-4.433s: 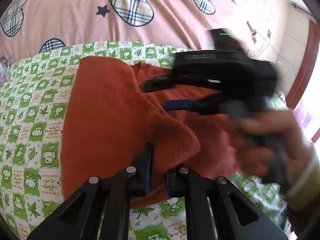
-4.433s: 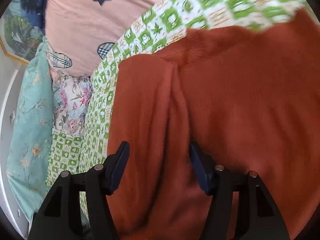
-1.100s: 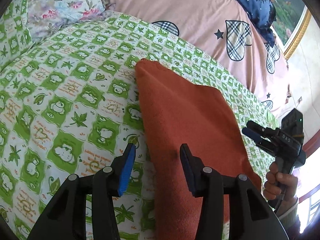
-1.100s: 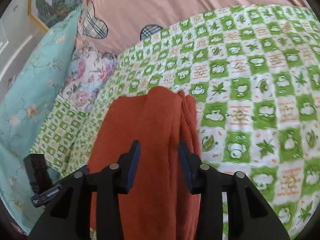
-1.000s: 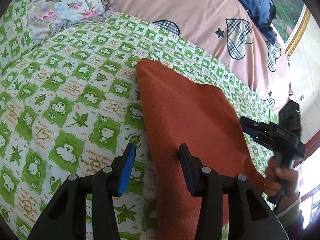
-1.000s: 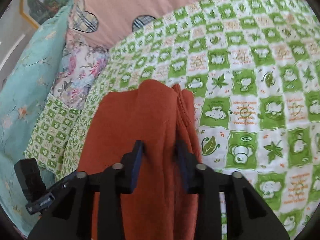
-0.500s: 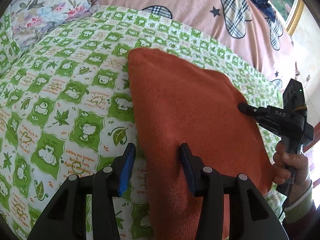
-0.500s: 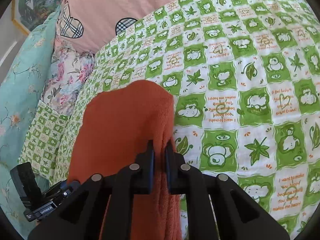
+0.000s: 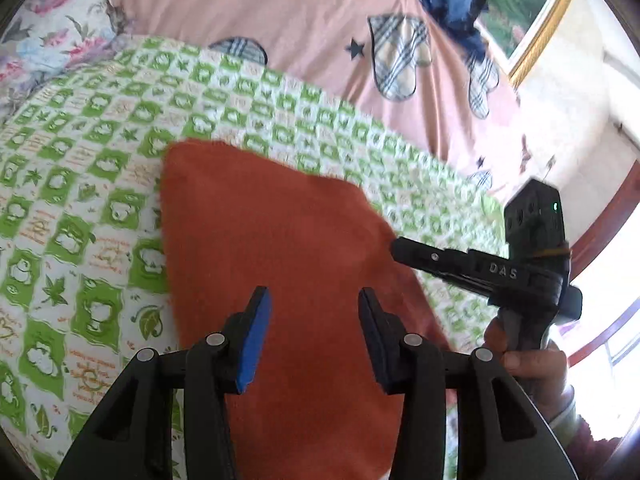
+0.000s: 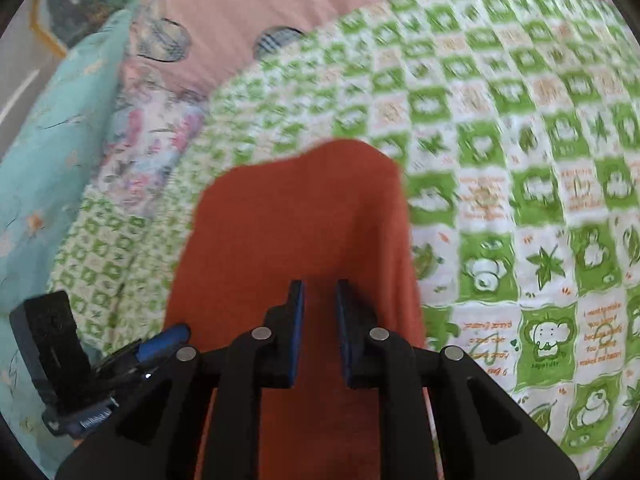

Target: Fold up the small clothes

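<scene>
The left wrist view looks forward and down along the left gripper (image 9: 312,304) from close above the folded orange garment (image 9: 280,240), facing the pink bedding (image 9: 300,32) and a framed picture (image 9: 524,12) at the head of the bed. The right wrist view sits just as near, looking down along the right gripper (image 10: 319,300) across the same garment (image 10: 296,220) toward the teal pillow (image 10: 48,160). Both share the garment and the green checked bedspread (image 9: 72,200) — and each catches the other: the right gripper (image 9: 404,250) at the left view's right edge, the left gripper (image 10: 160,342) at the right view's lower left.
</scene>
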{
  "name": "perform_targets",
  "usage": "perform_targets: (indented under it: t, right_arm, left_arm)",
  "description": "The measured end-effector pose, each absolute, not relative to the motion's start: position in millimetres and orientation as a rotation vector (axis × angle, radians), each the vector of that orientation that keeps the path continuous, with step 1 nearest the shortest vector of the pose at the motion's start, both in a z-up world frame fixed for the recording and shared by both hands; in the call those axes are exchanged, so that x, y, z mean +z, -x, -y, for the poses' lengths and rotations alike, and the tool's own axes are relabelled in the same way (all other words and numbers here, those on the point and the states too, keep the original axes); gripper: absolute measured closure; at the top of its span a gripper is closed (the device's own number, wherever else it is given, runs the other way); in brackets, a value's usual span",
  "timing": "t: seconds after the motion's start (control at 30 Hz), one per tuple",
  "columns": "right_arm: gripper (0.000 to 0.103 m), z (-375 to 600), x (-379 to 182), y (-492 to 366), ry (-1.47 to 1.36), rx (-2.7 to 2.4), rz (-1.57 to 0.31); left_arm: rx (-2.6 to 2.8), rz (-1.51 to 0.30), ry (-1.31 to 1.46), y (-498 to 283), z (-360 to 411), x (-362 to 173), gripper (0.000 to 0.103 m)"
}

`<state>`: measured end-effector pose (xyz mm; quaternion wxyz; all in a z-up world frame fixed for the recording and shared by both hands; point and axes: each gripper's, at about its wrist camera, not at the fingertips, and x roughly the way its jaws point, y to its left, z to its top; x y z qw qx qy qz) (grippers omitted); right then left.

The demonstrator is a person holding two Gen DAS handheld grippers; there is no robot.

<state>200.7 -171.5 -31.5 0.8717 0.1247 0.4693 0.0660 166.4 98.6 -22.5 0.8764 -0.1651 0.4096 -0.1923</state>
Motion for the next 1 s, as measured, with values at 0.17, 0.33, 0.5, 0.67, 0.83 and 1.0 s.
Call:
perform_targets:
  t: [0.17, 0.33, 0.5, 0.67, 0.83, 1.0]
  right_arm:
    - [0.103, 177, -28, -196, -0.251, 0.122, -0.974]
    - [0.100, 164, -10, -165, -0.216, 0.150, -0.938]
    - [0.100, 153, -5, -104, -0.184, 0.229, -0.939]
    - [0.100, 169, -41, -61, -0.115, 0.107, -0.992]
    - [0.103, 173, -45, -59, -0.136, 0.092, -0.967]
    - [0.103, 167, -46, -55, -0.124, 0.070, -0.951]
  left_arm:
    - [-0.329, -0.924, 0.312, -177, -101, -51, 0.078]
    - [-0.325, -0.923, 0.294, -166, -104, -39, 0.077]
    - [-0.378, -0.899, 0.299, -126, -104, -32, 0.077]
    - [-0.402, -0.880, 0.284, -81, -106, -30, 0.077]
    - [-0.365, -0.941, 0.205, -66, -98, -54, 0.078]
    - [-0.317, -0.924, 0.158, -63, -90, -58, 0.078]
